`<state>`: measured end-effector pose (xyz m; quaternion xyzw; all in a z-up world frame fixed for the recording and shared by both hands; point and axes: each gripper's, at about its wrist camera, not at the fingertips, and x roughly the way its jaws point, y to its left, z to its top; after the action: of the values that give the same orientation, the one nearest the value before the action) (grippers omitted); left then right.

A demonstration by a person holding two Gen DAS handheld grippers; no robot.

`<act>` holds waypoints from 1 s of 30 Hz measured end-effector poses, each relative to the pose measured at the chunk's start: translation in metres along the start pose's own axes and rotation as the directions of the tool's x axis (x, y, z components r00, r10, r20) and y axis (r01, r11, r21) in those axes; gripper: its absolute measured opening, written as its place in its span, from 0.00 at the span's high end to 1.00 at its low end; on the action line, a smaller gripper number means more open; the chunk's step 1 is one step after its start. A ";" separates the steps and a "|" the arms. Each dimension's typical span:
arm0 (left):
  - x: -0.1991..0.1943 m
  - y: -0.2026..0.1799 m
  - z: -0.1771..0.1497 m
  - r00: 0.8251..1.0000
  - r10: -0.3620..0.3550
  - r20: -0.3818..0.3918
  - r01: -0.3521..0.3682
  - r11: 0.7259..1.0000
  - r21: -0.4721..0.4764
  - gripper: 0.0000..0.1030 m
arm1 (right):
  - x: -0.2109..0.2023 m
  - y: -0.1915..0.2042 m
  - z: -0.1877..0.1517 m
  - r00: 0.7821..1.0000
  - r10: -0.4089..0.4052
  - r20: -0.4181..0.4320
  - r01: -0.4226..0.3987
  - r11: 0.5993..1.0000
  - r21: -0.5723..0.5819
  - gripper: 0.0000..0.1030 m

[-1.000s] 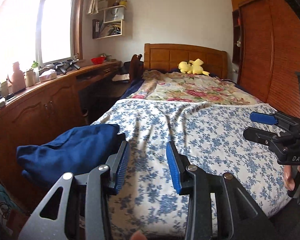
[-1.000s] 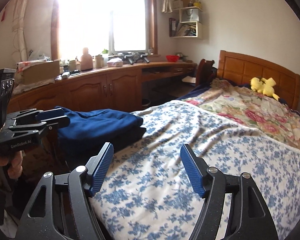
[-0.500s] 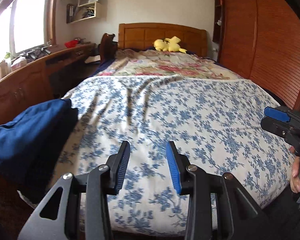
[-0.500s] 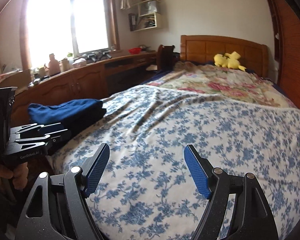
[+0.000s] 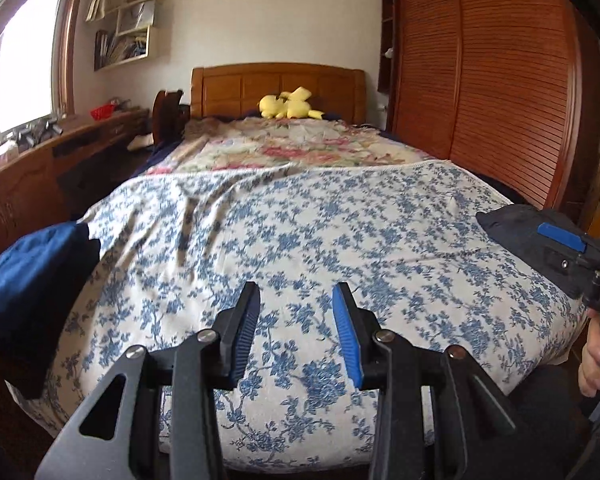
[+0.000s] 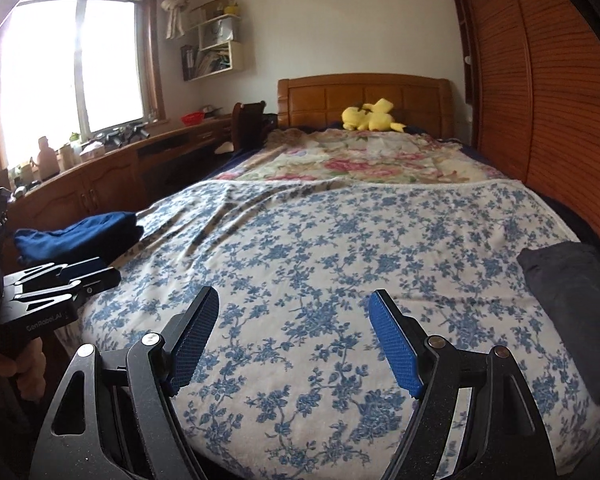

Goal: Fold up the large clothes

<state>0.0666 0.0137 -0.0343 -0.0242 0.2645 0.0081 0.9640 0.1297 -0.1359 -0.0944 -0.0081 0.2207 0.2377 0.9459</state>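
A folded blue garment (image 5: 24, 276) lies on the bed's left front corner; it also shows in the right wrist view (image 6: 80, 234). A dark grey garment (image 6: 572, 312) lies at the bed's right front edge and shows in the left wrist view (image 5: 512, 220). My left gripper (image 5: 296, 328) is open and empty above the front of the blue-flowered bedspread (image 5: 300, 232). My right gripper (image 6: 292, 336) is open wide and empty above the same bedspread (image 6: 332, 248). Each gripper appears at the edge of the other's view.
A yellow plush toy (image 5: 288, 106) lies by the wooden headboard (image 5: 276, 84). A floral quilt (image 6: 364, 160) covers the far half of the bed. A wooden counter (image 6: 100, 176) with clutter runs along the left under the window. A slatted wardrobe (image 5: 492, 80) stands at the right.
Both grippers have swung to the right, away from the blue garment. The dark grey garment has come into view at the right. Both stay open.
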 end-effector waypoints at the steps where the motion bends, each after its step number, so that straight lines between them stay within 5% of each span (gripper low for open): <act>1: -0.007 -0.004 0.004 1.000 -0.006 0.014 0.006 1.000 0.002 0.65 | -0.007 -0.001 0.003 1.000 -0.006 0.013 0.006 1.000 0.003 0.23; 10: -0.052 -0.018 0.022 0.994 0.010 0.109 -0.010 1.000 -0.006 0.65 | -0.049 -0.010 0.012 0.996 -0.037 0.083 0.034 0.999 0.033 0.23; 30: -0.057 -0.015 0.016 0.994 0.017 0.110 -0.015 1.000 -0.017 0.65 | -0.056 -0.010 0.011 0.995 -0.033 0.099 0.030 0.999 0.038 0.23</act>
<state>0.0265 -0.0011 0.0089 -0.0293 0.2108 0.0195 0.9769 0.0945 -0.1688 -0.0621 0.0176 0.1776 0.2186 0.9593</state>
